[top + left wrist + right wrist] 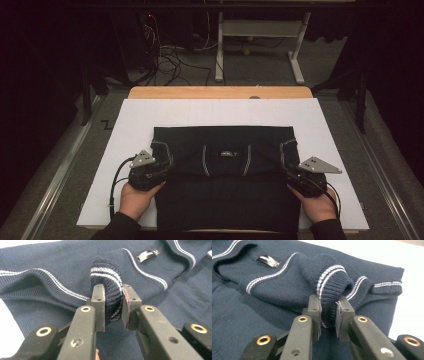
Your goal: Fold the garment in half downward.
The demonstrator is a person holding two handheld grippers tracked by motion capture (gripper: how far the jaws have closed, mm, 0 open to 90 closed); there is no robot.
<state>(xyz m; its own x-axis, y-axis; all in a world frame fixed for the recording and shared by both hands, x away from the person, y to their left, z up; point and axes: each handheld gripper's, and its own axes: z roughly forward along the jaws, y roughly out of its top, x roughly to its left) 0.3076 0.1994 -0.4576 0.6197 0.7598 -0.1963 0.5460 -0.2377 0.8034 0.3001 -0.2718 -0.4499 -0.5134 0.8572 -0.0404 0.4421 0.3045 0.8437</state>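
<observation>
We have the navy sweater lying flat on the white sheet over the bench, partly folded, and each set of jaws is pinching a bunched, striped ribbed edge of it: the left gripper at the sweater's left side, the right gripper at its right. To fold well, we should lift both sides evenly and carry them together, keeping the knit taut between them (a lagging hand would skew the crease). In the high view the dark fabric swallows the fold lines, the near hem is cut off by the frame, and we cannot tell how many layers each pinch holds
</observation>
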